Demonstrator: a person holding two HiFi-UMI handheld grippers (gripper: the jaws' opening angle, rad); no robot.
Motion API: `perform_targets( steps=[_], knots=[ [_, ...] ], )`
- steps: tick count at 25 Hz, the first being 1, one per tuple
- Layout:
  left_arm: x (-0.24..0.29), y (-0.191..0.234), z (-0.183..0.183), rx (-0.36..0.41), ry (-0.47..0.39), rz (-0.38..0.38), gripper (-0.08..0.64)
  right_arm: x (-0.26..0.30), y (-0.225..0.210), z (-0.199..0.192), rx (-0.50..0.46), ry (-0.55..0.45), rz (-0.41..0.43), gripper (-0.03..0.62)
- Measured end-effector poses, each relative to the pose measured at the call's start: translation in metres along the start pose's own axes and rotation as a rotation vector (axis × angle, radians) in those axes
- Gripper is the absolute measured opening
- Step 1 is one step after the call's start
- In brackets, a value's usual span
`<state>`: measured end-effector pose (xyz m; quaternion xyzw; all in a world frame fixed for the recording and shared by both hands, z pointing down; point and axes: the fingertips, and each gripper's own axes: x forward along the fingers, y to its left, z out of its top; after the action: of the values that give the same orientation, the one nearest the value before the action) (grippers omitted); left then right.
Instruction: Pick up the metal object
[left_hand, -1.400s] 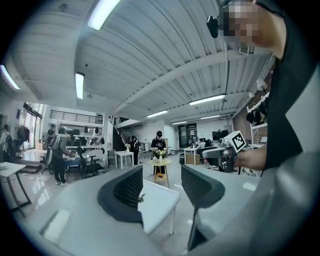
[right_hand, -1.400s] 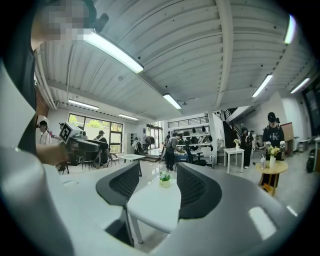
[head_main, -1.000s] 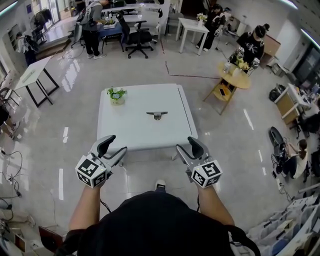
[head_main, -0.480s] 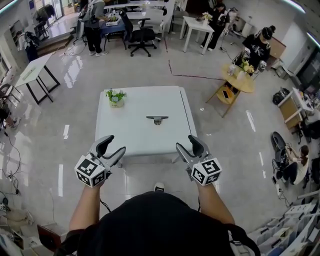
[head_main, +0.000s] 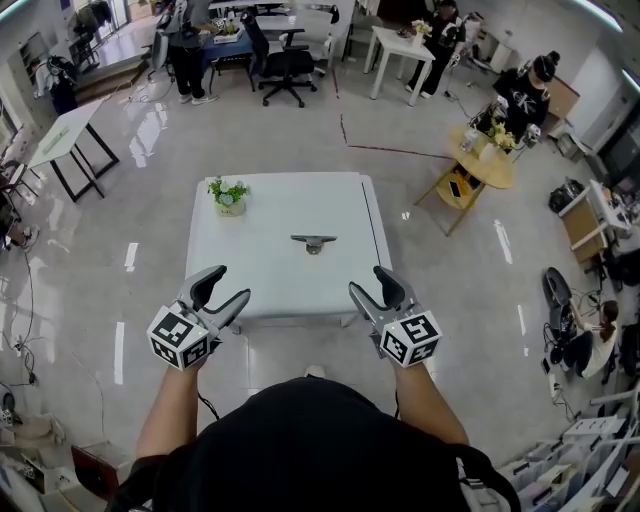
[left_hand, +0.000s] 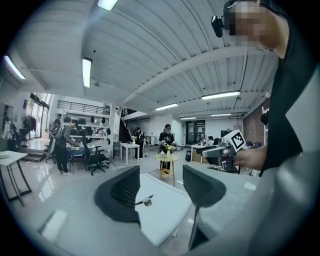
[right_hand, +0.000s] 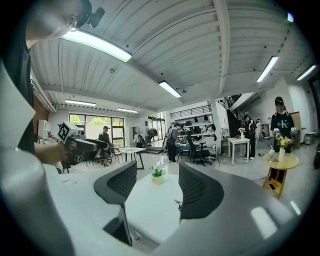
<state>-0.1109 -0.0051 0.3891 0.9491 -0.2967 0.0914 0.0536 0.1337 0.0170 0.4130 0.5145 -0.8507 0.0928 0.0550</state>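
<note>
Open-plan office with a glossy grey floor (head_main: 420, 250); people stand at desks at the far end. White square table (head_main: 260, 275) straight ahead of the person. Left claw (head_main: 232, 284) and right claw (head_main: 366, 282) are held over the table's near edge, both spread apart with nothing between them. Potted plant (head_main: 228, 195) at the far-left corner. Metal object (head_main: 313, 241) lies slightly right of table centre, well apart from both claws, long axis left-right across the head view, stub pointing towards the person. Versus 1 s ago: the table sits lower in the head view, the object is in the same spot on it, claw spread unchanged.
</note>
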Motion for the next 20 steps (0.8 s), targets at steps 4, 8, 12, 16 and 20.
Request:
perform_targets(
  steps=[4, 8, 12, 16, 20],
  knots=[
    [0.01, 0.009, 0.005, 0.002, 0.0, 0.015, 0.259, 0.011, -0.011, 0.003, -0.001, 0.003, 0.015, 0.293],
    [0.014, 0.014, 0.008, 0.001, -0.007, 0.041, 0.259, 0.019, -0.02, 0.003, -0.004, 0.007, 0.034, 0.296],
    [0.025, 0.017, 0.013, 0.0, -0.014, 0.063, 0.259, 0.027, -0.034, 0.002, -0.001, 0.013, 0.05, 0.296],
    [0.039, 0.019, 0.014, -0.007, -0.012, 0.08, 0.259, 0.033, -0.048, 0.001, -0.001, 0.015, 0.065, 0.296],
    [0.05, 0.018, 0.014, -0.01, -0.004, 0.09, 0.259, 0.04, -0.06, -0.002, 0.005, 0.021, 0.081, 0.297]
  ],
)
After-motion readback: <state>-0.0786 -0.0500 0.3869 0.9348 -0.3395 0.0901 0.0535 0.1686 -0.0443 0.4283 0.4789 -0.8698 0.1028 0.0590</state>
